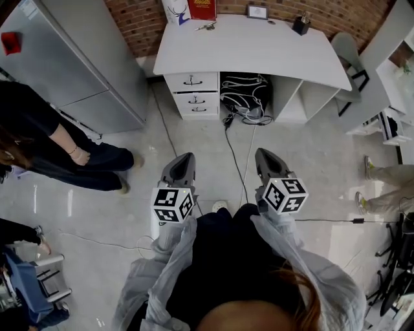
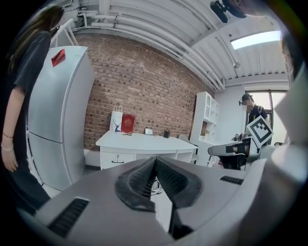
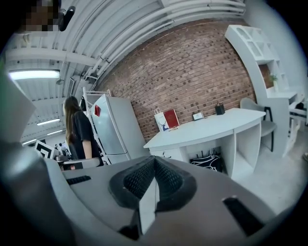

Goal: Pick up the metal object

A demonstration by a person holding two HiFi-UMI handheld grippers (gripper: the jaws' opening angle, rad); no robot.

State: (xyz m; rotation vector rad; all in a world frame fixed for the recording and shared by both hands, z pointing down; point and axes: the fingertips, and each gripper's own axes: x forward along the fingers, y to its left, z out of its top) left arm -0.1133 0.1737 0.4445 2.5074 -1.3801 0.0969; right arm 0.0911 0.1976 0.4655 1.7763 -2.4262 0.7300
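Observation:
A small metal object lies near the back of the white desk, beside a red box. In the left gripper view the metal object is a tiny speck on the far desk. I stand a few steps back from the desk. My left gripper and right gripper are held side by side at waist height over the floor, pointing at the desk. The jaws of both are shut with nothing between them, as the left gripper and right gripper show in their own views.
A grey fridge stands left of the desk, with a person beside it. Coiled cables fill the space under the desk and a cord runs across the floor. A chair and white shelves stand right.

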